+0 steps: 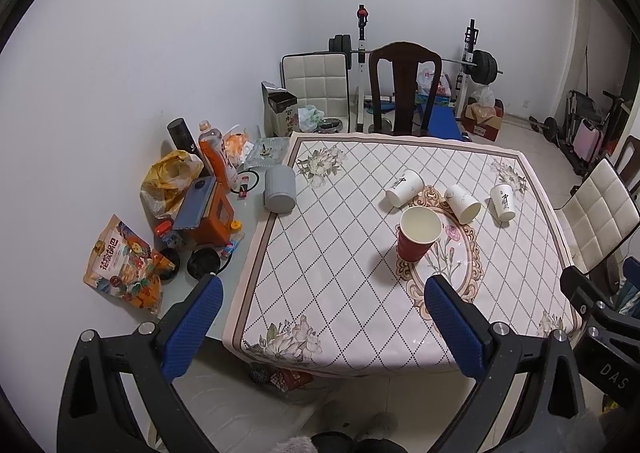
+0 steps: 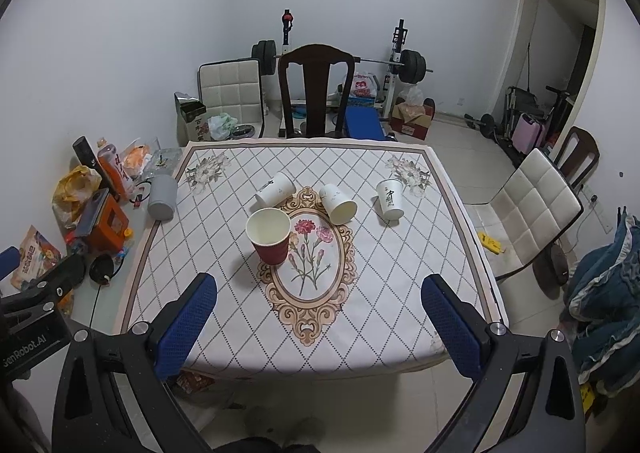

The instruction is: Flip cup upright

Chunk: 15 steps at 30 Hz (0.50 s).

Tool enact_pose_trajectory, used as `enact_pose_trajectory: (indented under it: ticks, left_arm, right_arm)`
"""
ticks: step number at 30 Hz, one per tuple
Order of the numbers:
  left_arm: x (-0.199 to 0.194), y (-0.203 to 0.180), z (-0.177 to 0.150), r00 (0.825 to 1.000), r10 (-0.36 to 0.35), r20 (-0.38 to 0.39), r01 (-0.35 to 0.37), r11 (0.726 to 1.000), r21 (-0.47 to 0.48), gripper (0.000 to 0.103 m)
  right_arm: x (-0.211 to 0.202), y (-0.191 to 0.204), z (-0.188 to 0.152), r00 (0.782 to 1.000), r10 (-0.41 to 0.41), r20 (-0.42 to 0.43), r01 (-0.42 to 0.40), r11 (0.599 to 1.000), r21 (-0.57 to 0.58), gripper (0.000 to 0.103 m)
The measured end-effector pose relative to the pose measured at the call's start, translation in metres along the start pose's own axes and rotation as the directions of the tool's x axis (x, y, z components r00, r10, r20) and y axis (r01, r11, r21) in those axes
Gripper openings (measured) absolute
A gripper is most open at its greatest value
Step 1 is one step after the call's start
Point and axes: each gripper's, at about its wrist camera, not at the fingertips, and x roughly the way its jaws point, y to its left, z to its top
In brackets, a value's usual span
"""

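Note:
A red paper cup (image 1: 417,237) (image 2: 269,235) stands upright, mouth up, near the middle of the patterned tablecloth (image 1: 332,253) (image 2: 224,253). Behind it three white paper cups lie on their sides: the left one (image 1: 404,187) (image 2: 275,189), the middle one (image 1: 462,203) (image 2: 338,203) and the right one (image 1: 503,201) (image 2: 389,199). My left gripper (image 1: 322,327) is open and empty, held above the table's near edge. My right gripper (image 2: 318,327) is open and empty too, well short of the cups.
Clutter lies on the bare strip left of the cloth: a grey cylinder (image 1: 280,189) (image 2: 163,197), an orange bottle (image 1: 216,157), bags and an orange box (image 1: 208,219). A dark wooden chair (image 1: 404,89) (image 2: 314,89) stands behind the table, a white padded chair (image 1: 600,217) (image 2: 532,213) to the right.

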Motion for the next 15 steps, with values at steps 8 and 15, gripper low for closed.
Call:
enact_pose_trajectory:
  ticks: [8, 15]
  left_arm:
    - [0.0000, -0.0010, -0.0016, 1.000, -0.004, -0.002, 0.004, 1.000, -0.002, 0.103]
    - [-0.0013, -0.0029, -0.0032, 1.000, -0.006, -0.003, 0.006, 1.000, -0.003, 0.103]
  right_arm:
    - [0.0045, 0.0003, -0.0013, 1.000, 0.001, -0.006, -0.001, 1.000, 0.002, 0.103]
    - [0.0052, -0.0007, -0.0018, 1.000, 0.001, -0.004, -0.001, 1.000, 0.004, 0.103]
